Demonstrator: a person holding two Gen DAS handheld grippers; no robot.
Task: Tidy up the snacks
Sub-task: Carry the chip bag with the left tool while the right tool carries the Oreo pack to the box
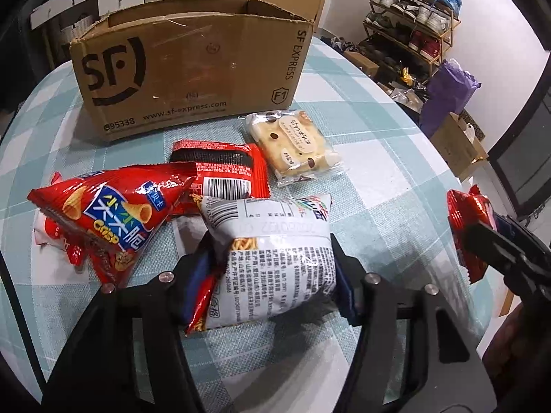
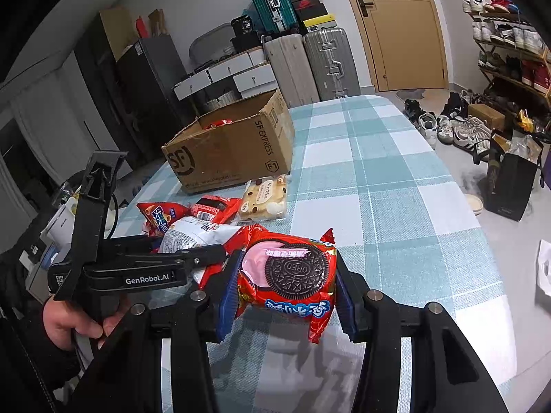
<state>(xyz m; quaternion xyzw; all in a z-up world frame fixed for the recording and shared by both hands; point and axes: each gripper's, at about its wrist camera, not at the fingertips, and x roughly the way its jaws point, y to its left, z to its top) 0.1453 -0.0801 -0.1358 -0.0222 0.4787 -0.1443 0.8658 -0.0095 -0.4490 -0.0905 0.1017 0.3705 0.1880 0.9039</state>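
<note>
Now noodle pack (image 1: 275,258) btwn left gripper (image 1: 268,275) pads

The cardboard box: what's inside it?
The right claw's camera looks over the cardboard box rim and shows a glimpse of red packaging inside. The walls cover the rest, so how much it holds can't be seen.

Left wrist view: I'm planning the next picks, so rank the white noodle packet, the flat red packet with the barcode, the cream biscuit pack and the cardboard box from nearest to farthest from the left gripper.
1. White noodle packet, between the left gripper's fingers.
2. Flat red packet, just behind it, slightly left.
3. Cream biscuit pack, farther back, right.
4. Cardboard box, at the back.
</note>
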